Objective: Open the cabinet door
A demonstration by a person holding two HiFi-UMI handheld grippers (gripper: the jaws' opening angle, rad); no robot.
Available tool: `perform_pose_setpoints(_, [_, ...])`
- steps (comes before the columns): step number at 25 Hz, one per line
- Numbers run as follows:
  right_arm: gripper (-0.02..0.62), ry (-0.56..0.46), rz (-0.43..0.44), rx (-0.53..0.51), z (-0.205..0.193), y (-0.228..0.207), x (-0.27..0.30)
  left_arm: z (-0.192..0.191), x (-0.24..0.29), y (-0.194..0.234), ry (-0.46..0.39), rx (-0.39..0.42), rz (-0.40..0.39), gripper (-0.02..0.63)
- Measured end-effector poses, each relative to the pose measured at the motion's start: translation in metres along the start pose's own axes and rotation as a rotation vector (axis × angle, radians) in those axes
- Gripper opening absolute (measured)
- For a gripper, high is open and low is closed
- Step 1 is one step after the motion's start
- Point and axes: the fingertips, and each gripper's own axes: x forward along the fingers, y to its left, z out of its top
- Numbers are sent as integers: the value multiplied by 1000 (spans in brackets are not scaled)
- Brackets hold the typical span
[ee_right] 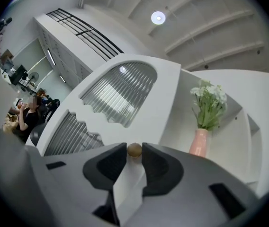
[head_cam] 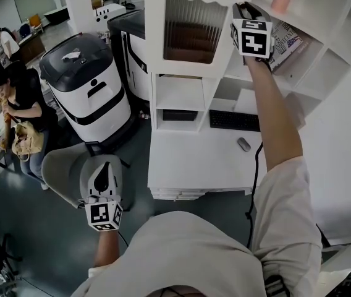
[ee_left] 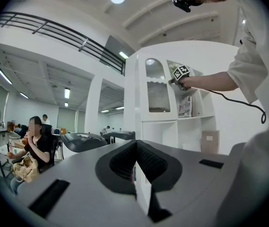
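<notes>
The white cabinet [head_cam: 181, 98] has an upper door [head_cam: 188, 30] with ribbed glass panes, which I also see in the right gripper view as a door [ee_right: 120, 93] standing at an angle to the shelves behind it. A small brown round knob [ee_right: 134, 149] sits on the door's edge. My right gripper [ee_right: 134, 154] is raised to it, and its two jaws press on the knob from both sides. In the head view the right gripper [head_cam: 243, 6] is at the door's right edge. My left gripper [head_cam: 103, 166] hangs low at the left, away from the cabinet, jaws together and empty [ee_left: 135, 143].
A pink vase [ee_right: 199, 143] with white flowers stands on the shelf behind the door. A keyboard [head_cam: 234, 120] and a mouse [head_cam: 243, 144] lie on the white desk [head_cam: 188, 166] below. Black and white machines [head_cam: 86, 85] and a grey chair [head_cam: 64, 169] stand at the left. Seated people [head_cam: 21, 104] are further left.
</notes>
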Motion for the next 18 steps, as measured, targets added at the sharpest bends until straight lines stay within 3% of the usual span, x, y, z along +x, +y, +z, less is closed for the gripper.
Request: perform_pose_setpoints(18, [87,-96,9,-132,4,2,-8,-2,12,-12,17,4,-34,-2])
